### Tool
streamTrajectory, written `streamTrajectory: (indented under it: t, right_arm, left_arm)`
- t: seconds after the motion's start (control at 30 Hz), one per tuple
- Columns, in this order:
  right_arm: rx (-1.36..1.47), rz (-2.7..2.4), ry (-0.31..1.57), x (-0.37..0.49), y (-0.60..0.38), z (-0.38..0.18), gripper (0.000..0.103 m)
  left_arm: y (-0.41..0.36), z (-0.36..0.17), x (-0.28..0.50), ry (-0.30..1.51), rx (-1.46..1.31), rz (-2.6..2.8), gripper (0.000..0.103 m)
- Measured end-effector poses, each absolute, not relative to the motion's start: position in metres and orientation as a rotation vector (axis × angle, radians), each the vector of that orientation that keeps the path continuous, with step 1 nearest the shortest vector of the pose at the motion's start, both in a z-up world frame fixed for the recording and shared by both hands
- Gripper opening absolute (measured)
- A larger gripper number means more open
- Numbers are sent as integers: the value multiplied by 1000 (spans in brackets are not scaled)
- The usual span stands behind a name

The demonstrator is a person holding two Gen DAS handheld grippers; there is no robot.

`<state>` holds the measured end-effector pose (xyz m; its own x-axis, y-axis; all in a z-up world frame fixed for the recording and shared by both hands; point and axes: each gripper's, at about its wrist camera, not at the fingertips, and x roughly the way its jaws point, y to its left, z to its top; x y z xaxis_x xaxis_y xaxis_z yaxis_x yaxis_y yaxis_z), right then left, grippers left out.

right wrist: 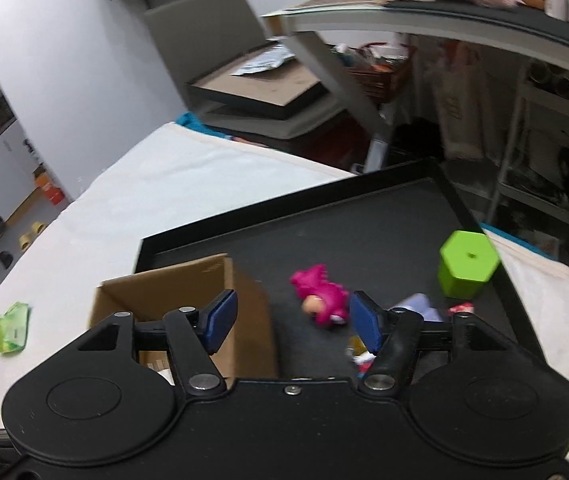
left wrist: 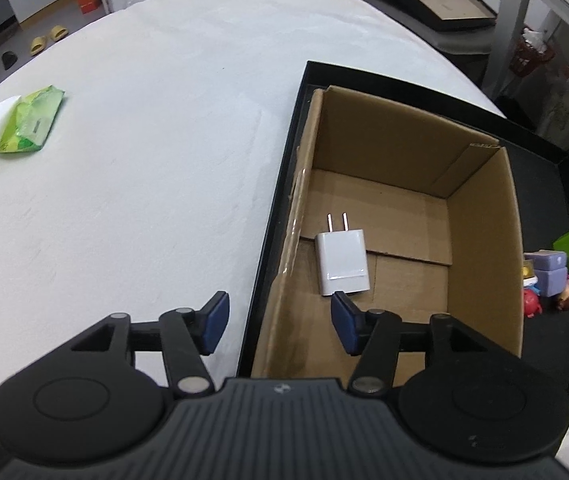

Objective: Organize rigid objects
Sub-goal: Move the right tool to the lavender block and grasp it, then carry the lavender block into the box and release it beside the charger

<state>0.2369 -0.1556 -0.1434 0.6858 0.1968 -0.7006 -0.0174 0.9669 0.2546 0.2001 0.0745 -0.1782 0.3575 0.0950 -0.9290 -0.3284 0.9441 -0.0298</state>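
While over box rim [left wrist: 304, 184] — left tool [left wrist: 280, 322] agape

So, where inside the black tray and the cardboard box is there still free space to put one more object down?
The cardboard box holds only the white charger, so its floor beyond the prongs and toward its right wall is bare. The black tray is open beyond the pink toy, up to the far rim. It is crowded beside the green block, where small toys cluster.
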Motion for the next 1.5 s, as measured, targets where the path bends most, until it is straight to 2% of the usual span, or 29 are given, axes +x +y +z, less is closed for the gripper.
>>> streamTrajectory:
  t: [0.37,0.6,0.97,1.03,1.07,1.1,1.2,1.5]
  right_arm:
    - [198,62,870,248,-183,-174,64]
    - [122,75,873,253,-184,-182,71]
    - [10,76,942,280,-190,-214,70]
    - [0,75,967,283,-191,-223,65]
    - [5,78,978,283,-192,-227,52]
    - [7,80,980,282,-194,-229,49]
    - [36,97,968,279,-199,-225,46]
    - [67,109,903,271,-206,-206,45]
  left_arm:
    - [59,-172,206,1174,-154,356,57]
    - [47,-177,214,1190,-103,378,59]
    - [30,-181,230,1213,-52,430,59]
    - [28,-181,232,1214,-40,438,59]
    - [26,-182,233,1215,-39,441,59]
    - [26,-182,234,1215,-39,445,59]
    - [22,-182,235,1215,-35,449,59]
    - [23,-181,232,1208,-40,444,59]
